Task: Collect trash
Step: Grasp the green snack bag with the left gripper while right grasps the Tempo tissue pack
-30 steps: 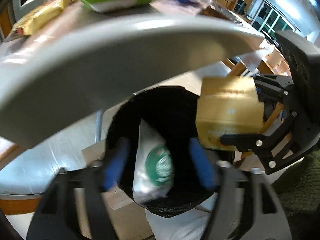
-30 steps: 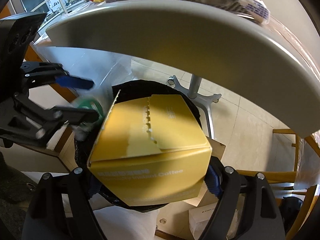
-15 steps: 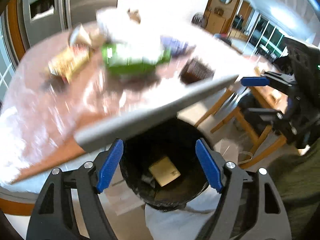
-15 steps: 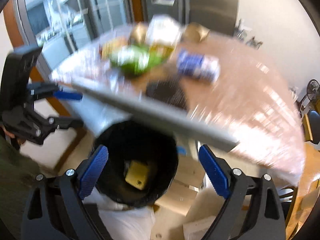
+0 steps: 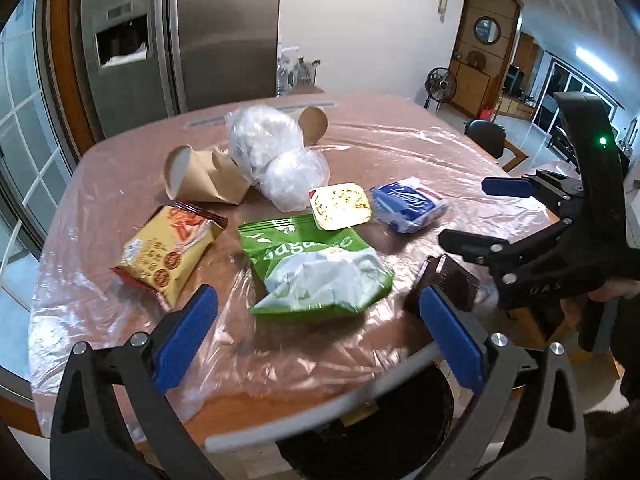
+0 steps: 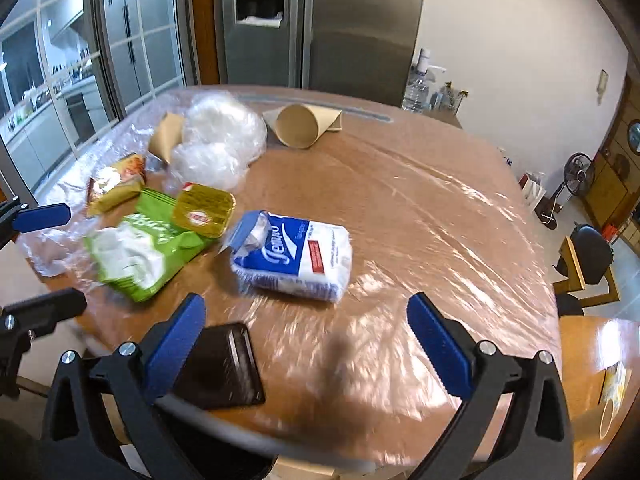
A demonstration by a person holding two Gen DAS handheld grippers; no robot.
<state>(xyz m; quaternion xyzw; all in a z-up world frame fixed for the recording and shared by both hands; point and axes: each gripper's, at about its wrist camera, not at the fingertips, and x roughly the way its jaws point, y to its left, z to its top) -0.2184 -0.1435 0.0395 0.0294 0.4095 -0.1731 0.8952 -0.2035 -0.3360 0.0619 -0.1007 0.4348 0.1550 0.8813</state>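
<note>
Trash lies on the plastic-covered table (image 6: pixel 420 200): a green snack bag (image 5: pixel 316 268) (image 6: pixel 136 248), a yellow cracker packet (image 5: pixel 168 252), a blue and white tissue pack (image 5: pixel 408 204) (image 6: pixel 292 256), a yellow-lidded tub (image 5: pixel 340 206) (image 6: pixel 204 210), clear plastic bags (image 5: pixel 276 152) and brown paper cones (image 5: pixel 204 176) (image 6: pixel 300 124). The black bin (image 5: pixel 380 432) sits under the near table edge. My left gripper (image 5: pixel 316 312) hovers over the green bag, jaws opening, nothing between them. My right gripper (image 6: pixel 304 312) hovers before the tissue pack, jaws opening and empty too.
A dark flat packet (image 6: pixel 220 368) lies at the near table edge. A steel fridge (image 6: pixel 320 20) stands behind the table. Wooden chairs (image 6: pixel 588 264) and a floor fan (image 5: pixel 440 84) are to the right. A hand (image 5: pixel 612 292) holds the right gripper.
Both grippers let go over the bin: the yellow box and the white packet dropped in. Both then rose above the table edge with jaws spread wider, now facing the tabletop.
</note>
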